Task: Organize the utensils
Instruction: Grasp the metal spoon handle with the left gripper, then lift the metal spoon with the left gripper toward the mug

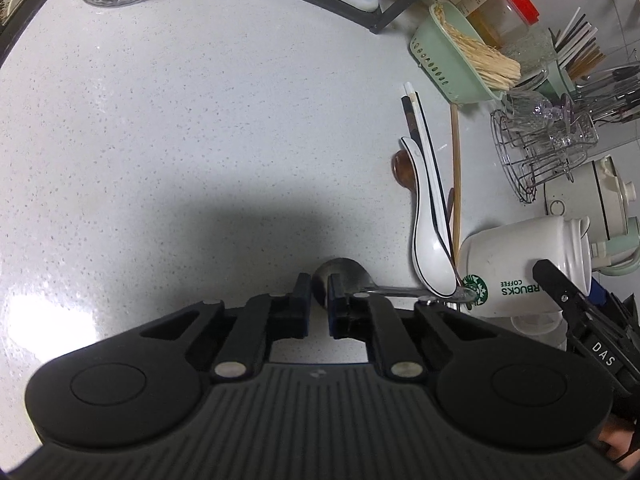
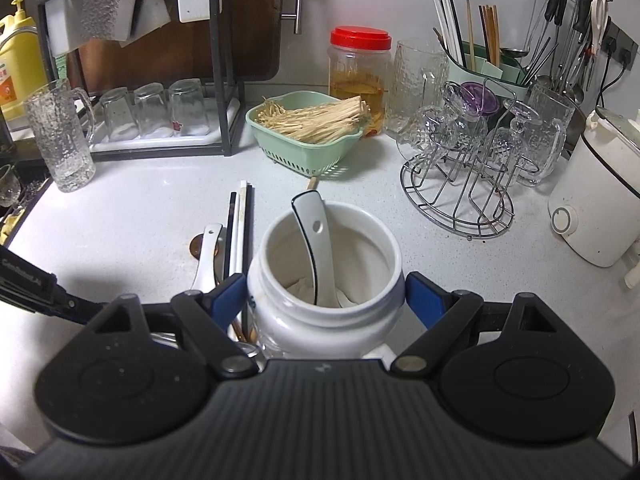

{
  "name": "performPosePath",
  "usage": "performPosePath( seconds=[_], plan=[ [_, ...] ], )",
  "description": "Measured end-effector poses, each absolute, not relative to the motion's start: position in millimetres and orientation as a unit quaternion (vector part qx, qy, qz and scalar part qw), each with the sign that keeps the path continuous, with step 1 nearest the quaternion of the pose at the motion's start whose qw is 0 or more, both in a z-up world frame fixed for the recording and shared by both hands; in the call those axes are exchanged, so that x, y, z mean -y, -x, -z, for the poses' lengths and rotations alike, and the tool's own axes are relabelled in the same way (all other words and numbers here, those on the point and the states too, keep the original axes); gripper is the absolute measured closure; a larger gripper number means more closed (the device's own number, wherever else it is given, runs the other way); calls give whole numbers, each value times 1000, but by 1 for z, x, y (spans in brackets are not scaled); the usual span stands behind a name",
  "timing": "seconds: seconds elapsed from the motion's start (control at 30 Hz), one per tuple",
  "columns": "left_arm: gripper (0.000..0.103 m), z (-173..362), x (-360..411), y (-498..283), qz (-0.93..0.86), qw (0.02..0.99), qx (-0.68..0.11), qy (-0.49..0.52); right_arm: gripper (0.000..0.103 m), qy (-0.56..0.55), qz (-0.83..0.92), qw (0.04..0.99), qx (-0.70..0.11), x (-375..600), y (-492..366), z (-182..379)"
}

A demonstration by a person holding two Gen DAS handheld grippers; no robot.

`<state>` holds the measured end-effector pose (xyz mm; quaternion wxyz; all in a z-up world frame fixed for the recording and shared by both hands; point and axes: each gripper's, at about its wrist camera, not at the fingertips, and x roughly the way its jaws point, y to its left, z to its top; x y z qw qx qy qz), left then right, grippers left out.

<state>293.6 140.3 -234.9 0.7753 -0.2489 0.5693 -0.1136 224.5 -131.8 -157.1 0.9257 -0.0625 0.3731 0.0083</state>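
Between left tool point(image 1: 319, 294) pads, metal spoon point(image 1: 340, 276), handle rightward toward mug point(image 1: 524, 268).

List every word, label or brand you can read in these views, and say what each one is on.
"RBUCKS COFFEE", upside down beside a green logo, on the white mug; its first letters are hidden.
"DAS", on the black body of the right claw.
White lettering on the left claw's body in the right wrist view: too blurred.
Label on the yellow bottle: too small.
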Motion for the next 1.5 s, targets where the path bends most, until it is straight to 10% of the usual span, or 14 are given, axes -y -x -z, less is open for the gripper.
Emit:
performPosePath(
  seconds=[1.5],
  plan=[
    [103, 104, -84, -302, 136, 866, -476, 72, 15, 70, -23, 920, -386, 135, -227, 155]
  ],
)
